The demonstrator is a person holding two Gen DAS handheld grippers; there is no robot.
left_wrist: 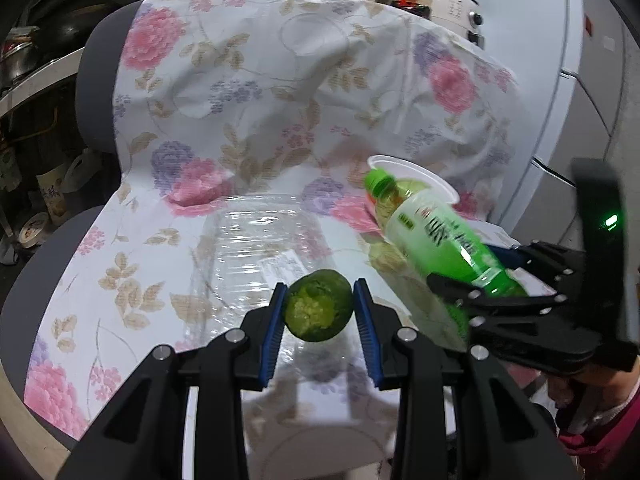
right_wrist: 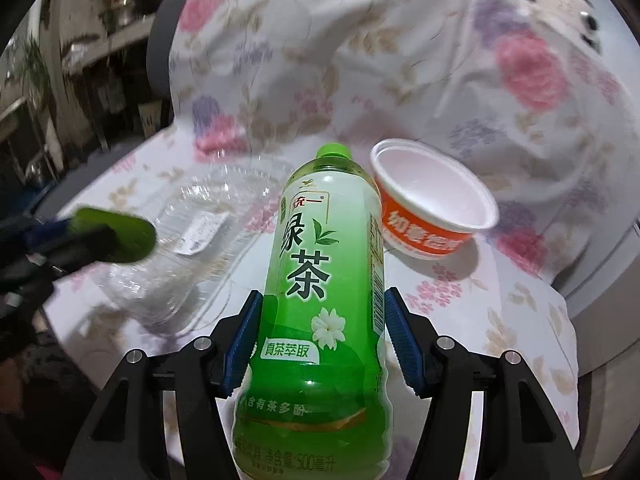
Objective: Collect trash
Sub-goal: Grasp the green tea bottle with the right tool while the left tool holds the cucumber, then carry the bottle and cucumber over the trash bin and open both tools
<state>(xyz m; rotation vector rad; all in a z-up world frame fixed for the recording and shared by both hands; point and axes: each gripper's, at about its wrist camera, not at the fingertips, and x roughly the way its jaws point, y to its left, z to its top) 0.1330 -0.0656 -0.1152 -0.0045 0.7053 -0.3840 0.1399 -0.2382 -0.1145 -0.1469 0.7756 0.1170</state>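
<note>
Above the floral cloth [left_wrist: 248,92], the left gripper [left_wrist: 319,308] has its jaws clamped on a bitten green fruit [left_wrist: 319,307], lifted over the clear plastic clamshell [left_wrist: 256,248]; the right gripper [right_wrist: 323,338] pinches a green tea bottle [right_wrist: 324,280] around its lower body, cap pointing away, while the empty orange-and-white cup [right_wrist: 430,200] lies tilted on the cloth just right of the bottle

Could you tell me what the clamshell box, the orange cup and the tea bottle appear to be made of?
Clamshell box: thin clear glossy plastic; cloth shows through, glare on ridges.
Orange cup: probably plastic or coated paper; smooth white inside, printed orange wall.
Green tea bottle: clear plastic under a glossy printed sleeve, green plastic cap.
</note>
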